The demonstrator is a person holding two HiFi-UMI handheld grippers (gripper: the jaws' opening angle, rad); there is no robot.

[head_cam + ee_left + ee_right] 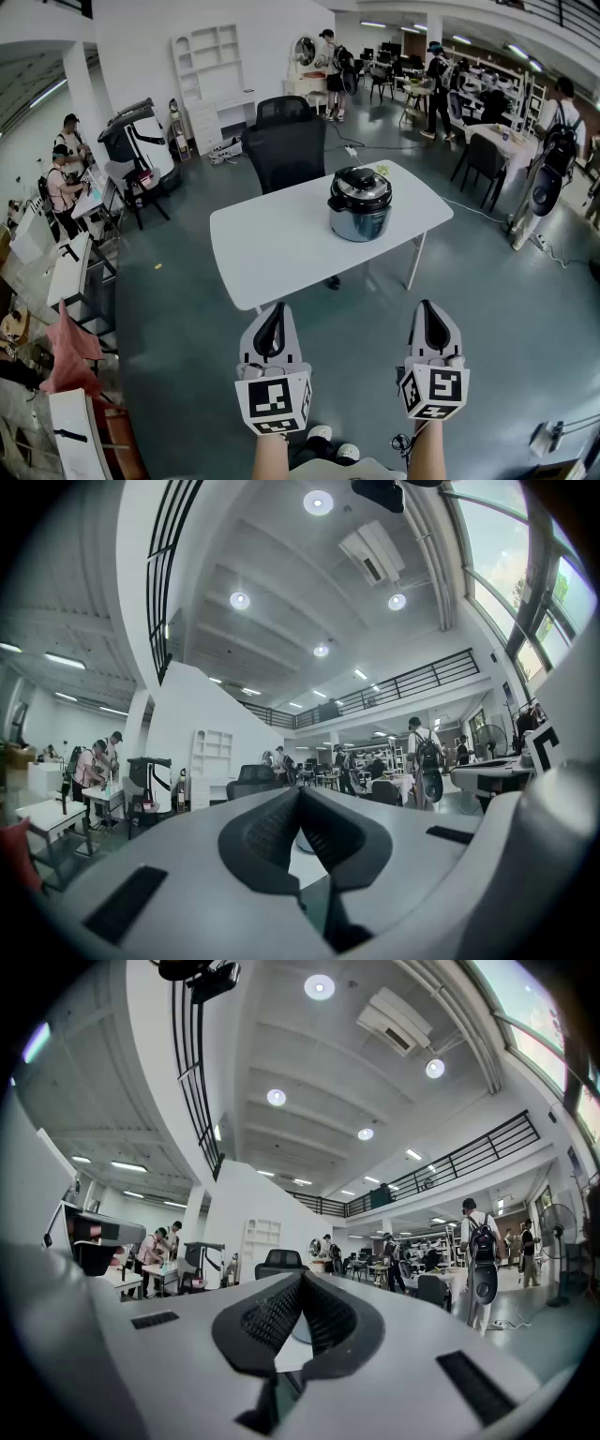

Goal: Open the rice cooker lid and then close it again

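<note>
Nearest, the person holds both tools level and side by side. The left gripper (pixel 275 317) has its jaws pressed together with nothing between them, and the right gripper (pixel 429 314) is closed and empty as well. Both sit well short of the white table (pixel 272 239). On the table's far right part, at about one o'clock from the person, stands the rice cooker (pixel 360 206), upright, with its black lid (pixel 359 180) down. Behind the table, at twelve o'clock, is a black office chair (pixel 286 145). Farther off, from one to three o'clock, people stand among desks.
</note>
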